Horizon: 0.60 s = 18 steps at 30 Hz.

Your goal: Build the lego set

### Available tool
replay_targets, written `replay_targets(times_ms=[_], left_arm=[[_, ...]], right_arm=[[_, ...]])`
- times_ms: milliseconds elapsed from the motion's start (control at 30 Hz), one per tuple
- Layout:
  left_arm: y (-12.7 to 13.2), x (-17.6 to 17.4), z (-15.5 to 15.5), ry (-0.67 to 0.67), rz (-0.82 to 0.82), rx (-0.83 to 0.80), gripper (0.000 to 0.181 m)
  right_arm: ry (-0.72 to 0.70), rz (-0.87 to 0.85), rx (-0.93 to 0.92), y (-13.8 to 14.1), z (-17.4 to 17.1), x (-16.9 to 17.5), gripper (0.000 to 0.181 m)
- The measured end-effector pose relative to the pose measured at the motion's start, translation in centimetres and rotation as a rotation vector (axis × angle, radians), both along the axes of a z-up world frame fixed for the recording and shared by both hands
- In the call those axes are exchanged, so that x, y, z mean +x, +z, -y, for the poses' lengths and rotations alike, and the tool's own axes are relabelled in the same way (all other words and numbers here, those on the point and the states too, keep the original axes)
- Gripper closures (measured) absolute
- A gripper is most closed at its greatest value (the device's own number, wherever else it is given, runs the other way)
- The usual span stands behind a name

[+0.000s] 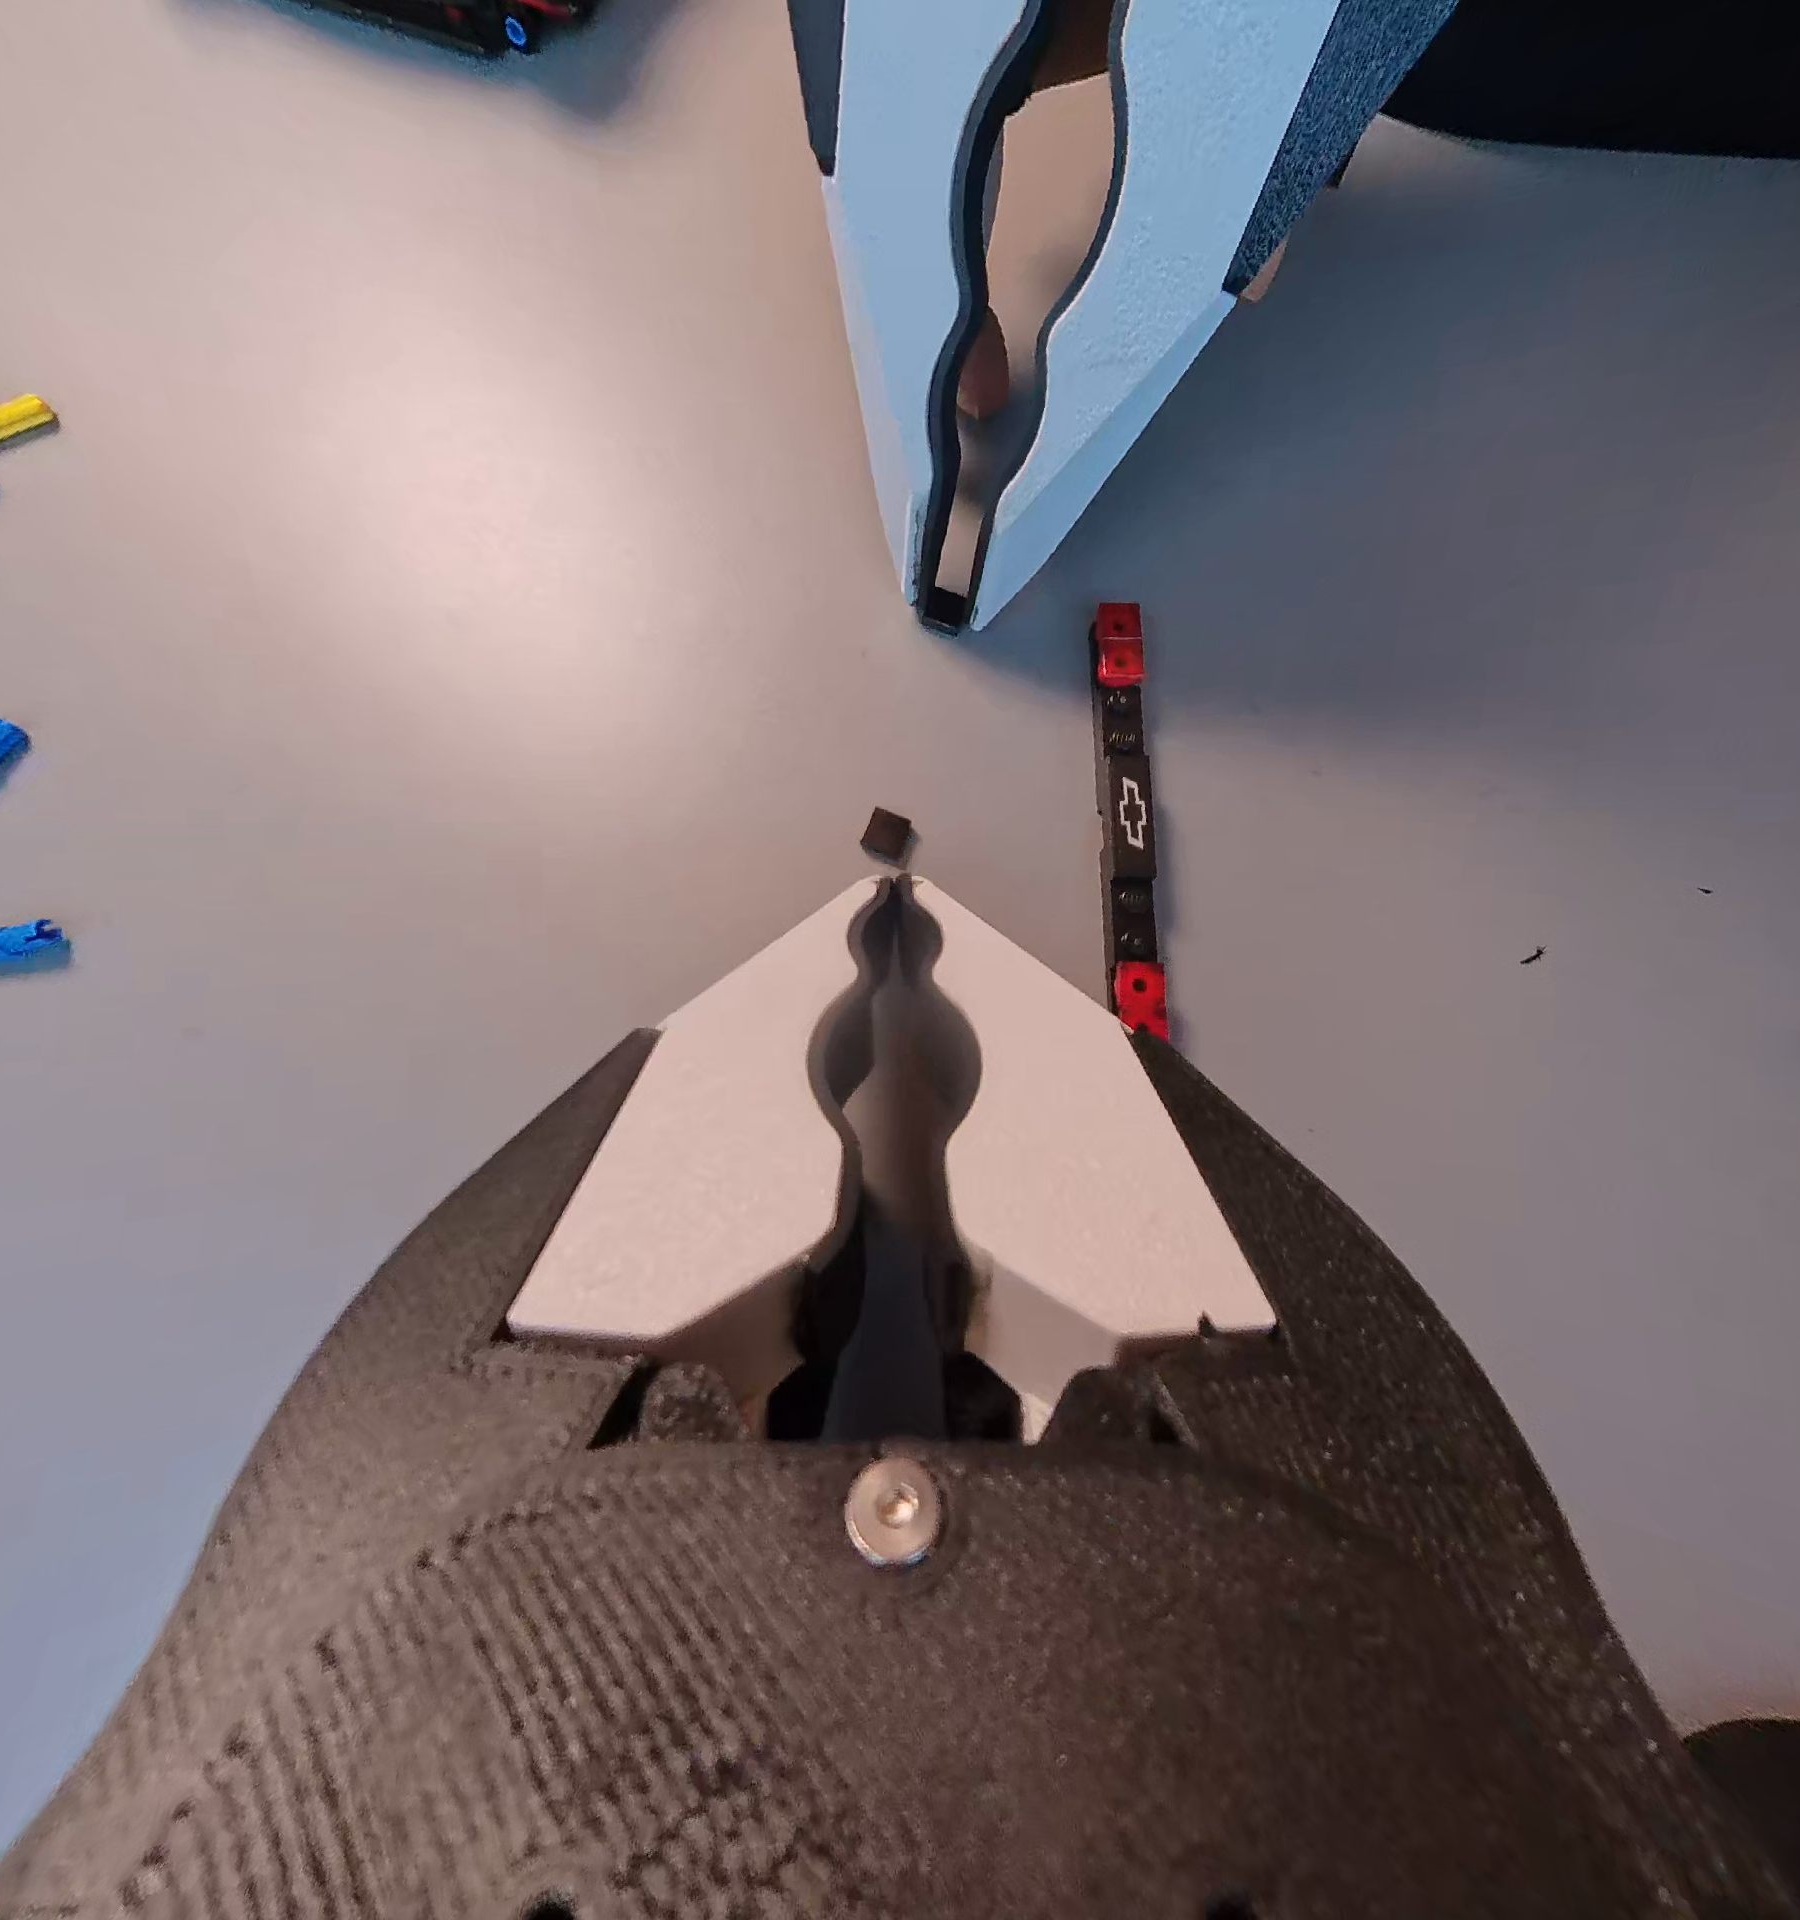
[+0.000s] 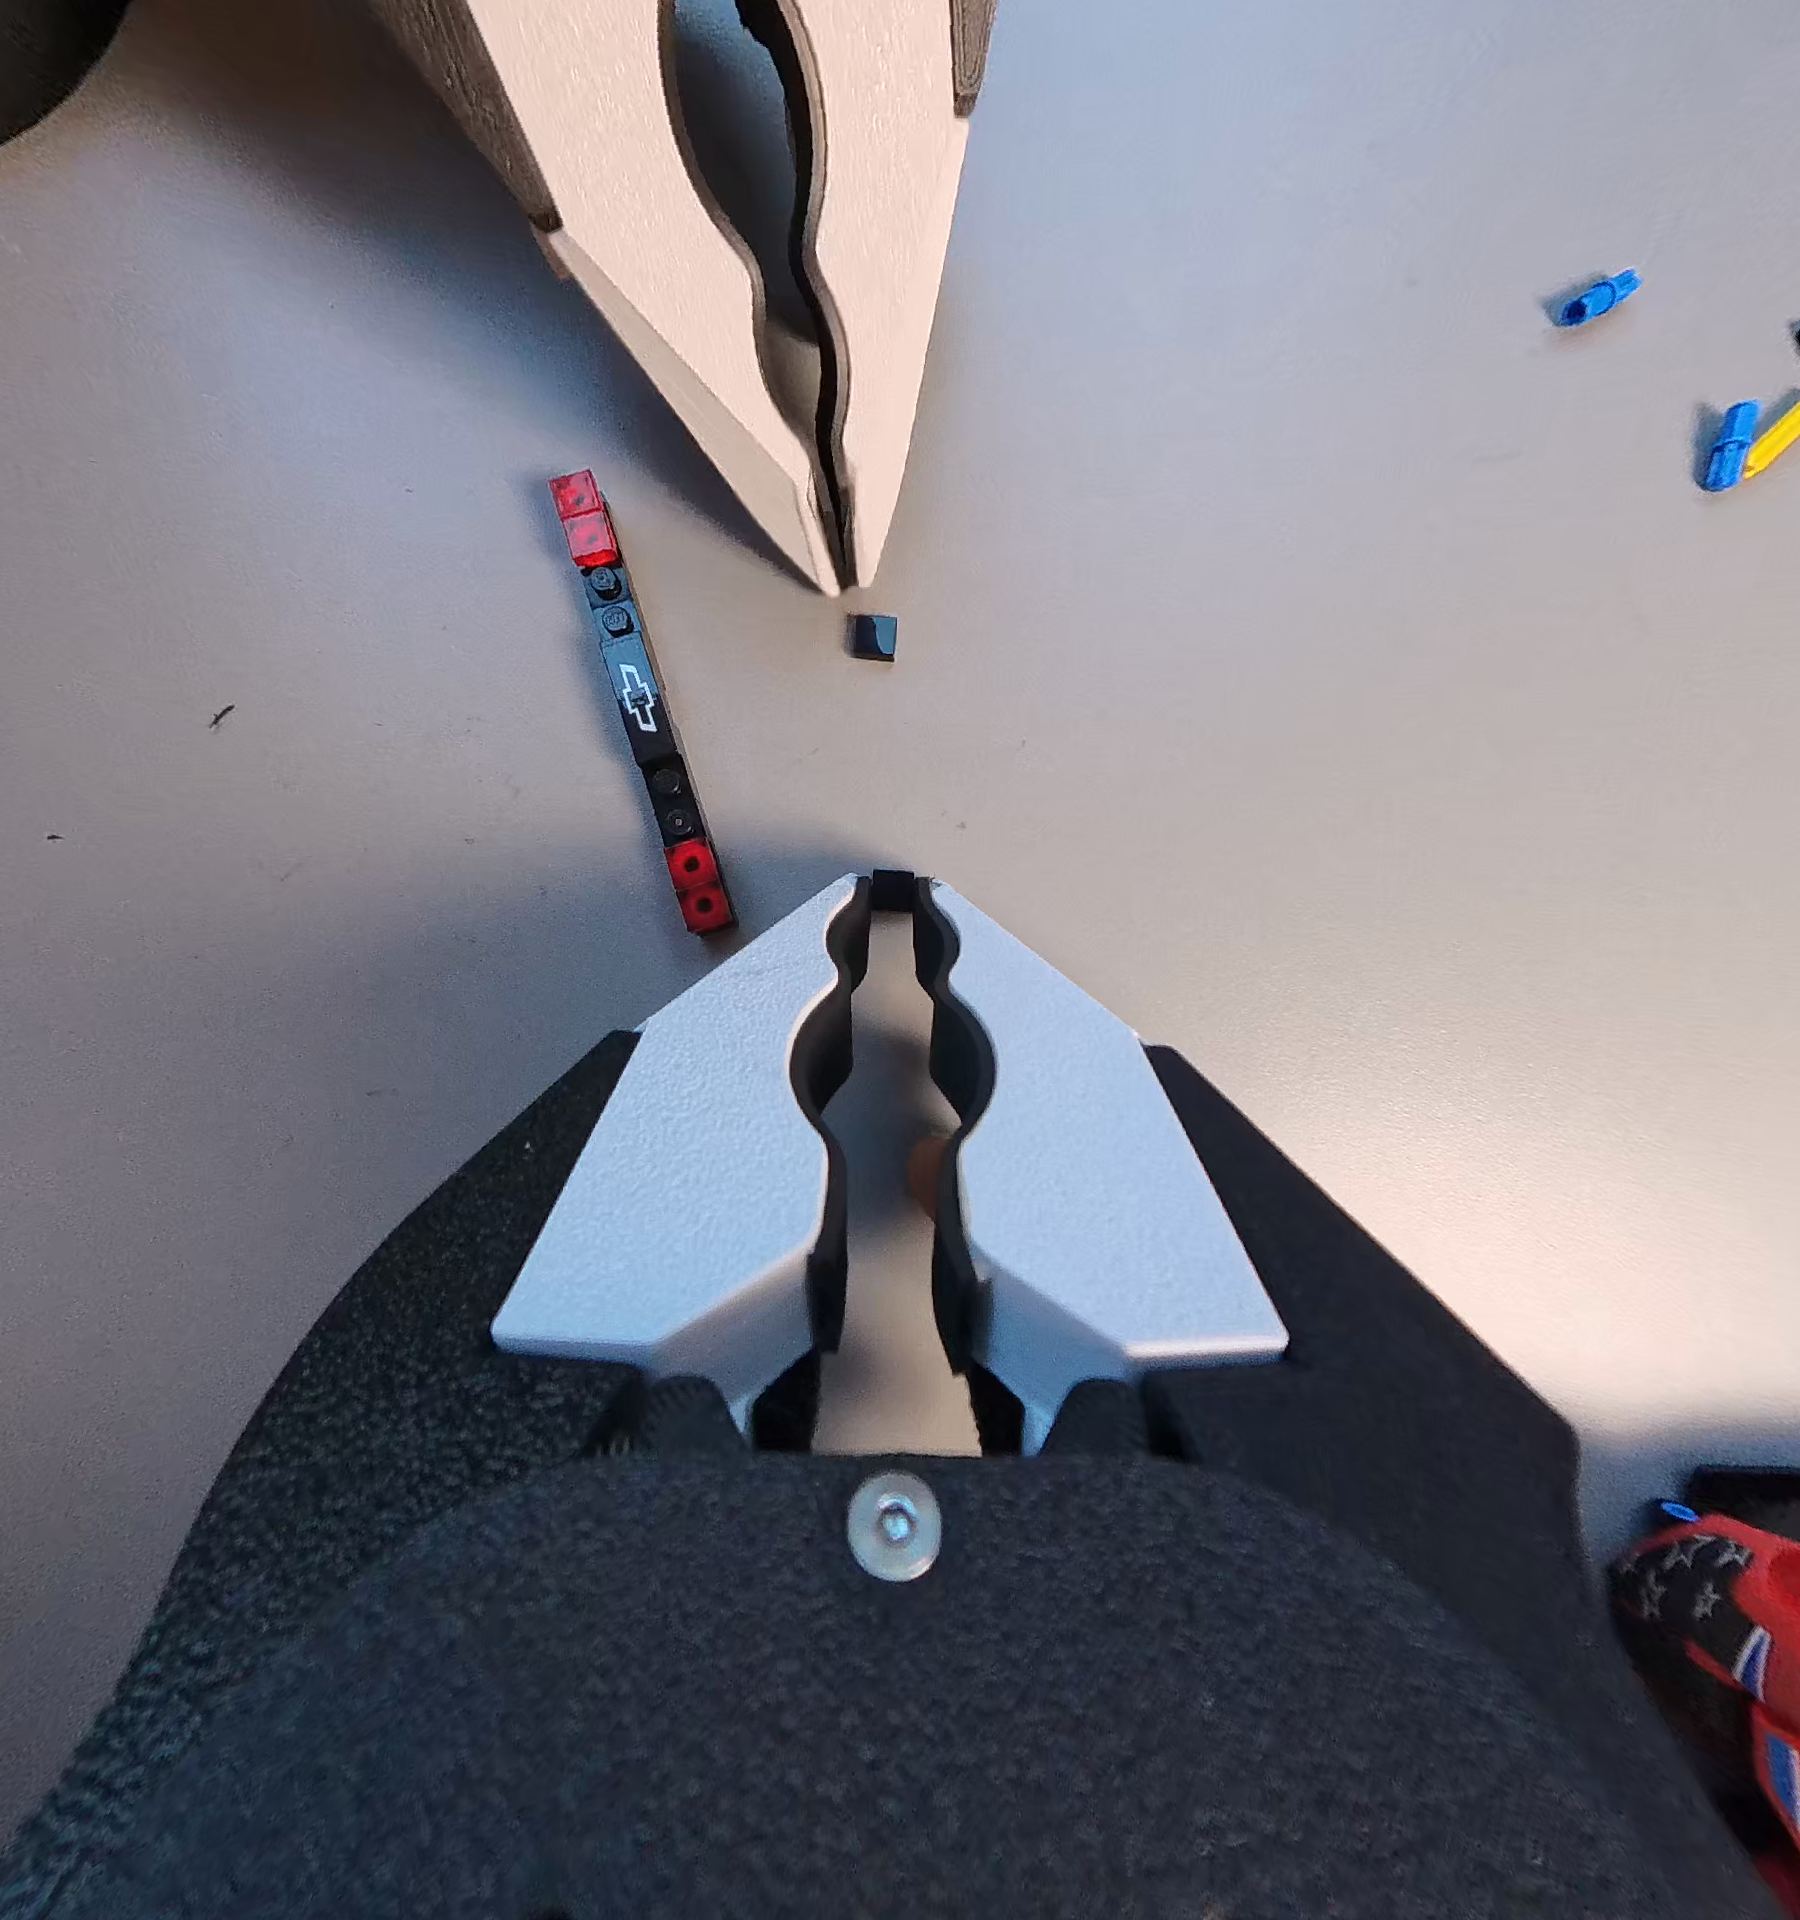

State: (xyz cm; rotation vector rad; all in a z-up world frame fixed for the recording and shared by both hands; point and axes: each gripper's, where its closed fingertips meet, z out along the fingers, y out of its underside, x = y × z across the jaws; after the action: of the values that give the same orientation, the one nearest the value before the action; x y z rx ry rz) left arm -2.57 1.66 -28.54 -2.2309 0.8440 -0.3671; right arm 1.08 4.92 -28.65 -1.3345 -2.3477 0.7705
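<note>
On the smooth grey table (image 1: 356,312), your left gripper (image 1: 897,883) has its fingers pressed together, empty; your right gripper (image 2: 893,891) pinches one small black tile (image 2: 892,885). One long black strip (image 1: 1128,821), with four glossy red caps, lies at 2 o'clock of the left tips. A second square black tile (image 1: 888,834) sits loose at their 12 o'clock.

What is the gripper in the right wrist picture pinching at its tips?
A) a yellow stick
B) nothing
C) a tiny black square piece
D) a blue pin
C: the right gripper is clamped on a small black piece between its fingertips, while the yellow stick and blue pin lie loose on the table.
</note>
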Motion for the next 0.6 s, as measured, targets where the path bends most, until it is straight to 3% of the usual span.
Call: replay_targets(times_ms=[300, 400, 600], left_arm=[[1.2, -0.6, 1.9, 0.054, 0.099, 0.005, 0.169], [1.8, 0.3, 3.3, 0.020, 0.153, -0.021, 0.156], [0.6, 1.7, 4.1, -0.013, 0.086, -0.009, 0.153]], right_arm=[[0.000, 0.009, -0.025, 0.0, -0.1, 0.4, 0.176], [-0.004, 0.012, -0.013, 0.0, -0.1, 0.5, 0.176], [-0.003, 0.012, 0.013, 0.0, 0.0, 0.5, 0.176]])
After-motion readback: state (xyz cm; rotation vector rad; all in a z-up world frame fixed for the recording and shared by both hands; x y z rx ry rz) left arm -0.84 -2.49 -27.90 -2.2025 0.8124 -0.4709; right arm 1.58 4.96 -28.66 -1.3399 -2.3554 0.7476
